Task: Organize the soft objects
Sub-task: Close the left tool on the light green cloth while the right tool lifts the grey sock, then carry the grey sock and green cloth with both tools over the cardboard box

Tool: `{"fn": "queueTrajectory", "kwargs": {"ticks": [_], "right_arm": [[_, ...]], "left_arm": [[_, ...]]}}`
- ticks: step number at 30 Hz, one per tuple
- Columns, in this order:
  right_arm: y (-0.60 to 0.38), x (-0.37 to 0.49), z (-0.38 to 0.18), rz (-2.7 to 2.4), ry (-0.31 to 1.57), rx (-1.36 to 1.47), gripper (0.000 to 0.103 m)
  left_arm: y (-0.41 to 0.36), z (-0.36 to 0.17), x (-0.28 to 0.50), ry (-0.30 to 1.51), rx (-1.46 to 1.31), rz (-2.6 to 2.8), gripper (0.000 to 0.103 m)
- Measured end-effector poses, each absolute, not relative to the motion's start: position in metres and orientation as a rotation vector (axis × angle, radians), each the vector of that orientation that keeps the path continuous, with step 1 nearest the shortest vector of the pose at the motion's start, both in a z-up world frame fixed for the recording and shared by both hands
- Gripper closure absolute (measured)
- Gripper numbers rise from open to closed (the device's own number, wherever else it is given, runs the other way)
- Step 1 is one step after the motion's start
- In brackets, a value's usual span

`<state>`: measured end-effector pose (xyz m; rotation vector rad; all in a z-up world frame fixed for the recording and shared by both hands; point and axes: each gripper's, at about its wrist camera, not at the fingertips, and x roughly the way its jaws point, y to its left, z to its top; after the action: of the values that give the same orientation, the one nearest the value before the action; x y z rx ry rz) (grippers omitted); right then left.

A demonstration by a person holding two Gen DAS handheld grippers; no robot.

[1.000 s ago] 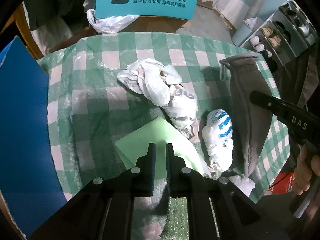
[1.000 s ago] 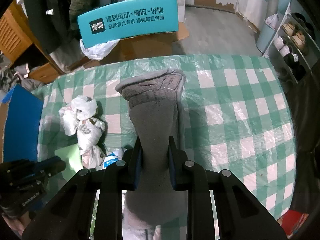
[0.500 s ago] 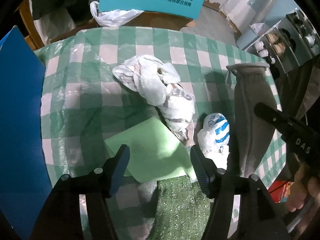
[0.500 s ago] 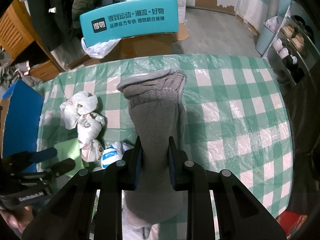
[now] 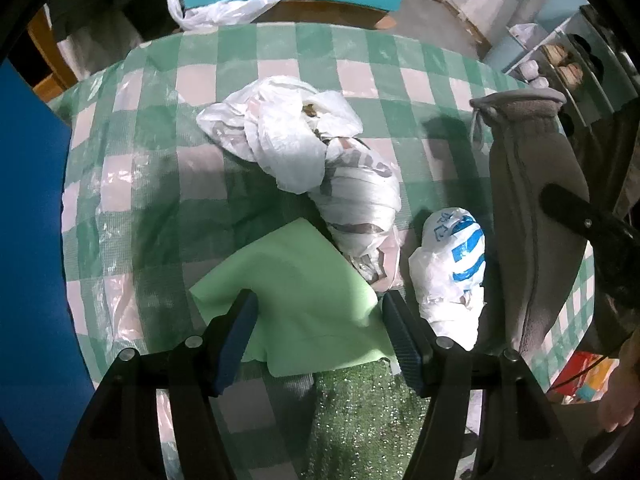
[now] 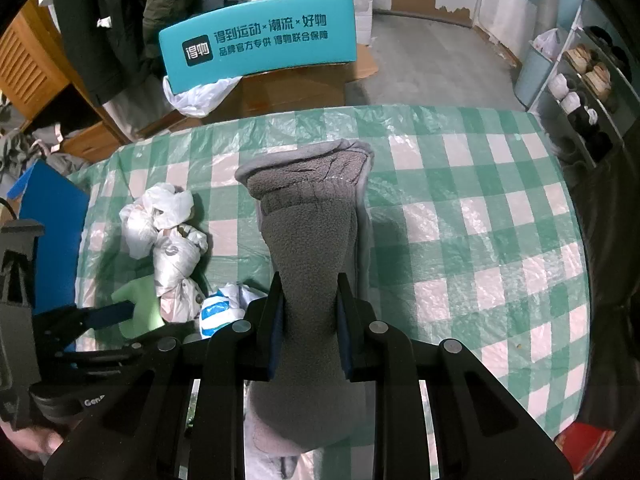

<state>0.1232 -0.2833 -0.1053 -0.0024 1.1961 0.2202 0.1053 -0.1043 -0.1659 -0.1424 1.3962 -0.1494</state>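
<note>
Desk (image 6: 480,208) covered in green-and-white checked plastic sheeting. Laid on it: grey fleece garment (image 6: 308,216), knotted white plastic bags (image 5: 304,152), blue-striped bag (image 5: 452,276) just beside, light green cloth (image 5: 296,292), glittery green fabric (image 5: 360,412) at near edge.

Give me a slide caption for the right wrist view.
Right hand-held gripper shut on grey fleece above the checked tablecloth.

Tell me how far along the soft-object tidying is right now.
Early stage, it seems. The right gripper is shut on the grey fleece sleeve. The left gripper is open above the light green cloth. The white plastic bags and the blue-striped bag lie loose on the checked tablecloth, unsorted.
</note>
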Motion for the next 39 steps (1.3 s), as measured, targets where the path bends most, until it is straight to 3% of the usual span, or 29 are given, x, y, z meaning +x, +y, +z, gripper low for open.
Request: {"fn": "queueTrajectory", "kwargs": {"ticks": [3,5,15,39], "right_arm": [[-0.283,0.124,-0.106,0.221,1.199,-0.002,0.082],[-0.282,0.124,-0.106,0.222,1.200,-0.004,0.082],[-0.283,0.122,-0.102,0.220,1.188,-0.003,0.082],[-0.265,0.090,-0.043,0.303,1.072,-0.013,0.082]], "left_arm": [[-0.107,-0.167,0.103,1.395,-0.117,-0.153,0.069],[-0.107,-0.169,0.102,1.405,-0.112,-0.155,0.093],[-0.093,-0.158,0.096,1.386,-0.157,-0.173,0.097],[-0.074,-0.063,0.062,1.141,-0.065,-0.185,0.097]]}}
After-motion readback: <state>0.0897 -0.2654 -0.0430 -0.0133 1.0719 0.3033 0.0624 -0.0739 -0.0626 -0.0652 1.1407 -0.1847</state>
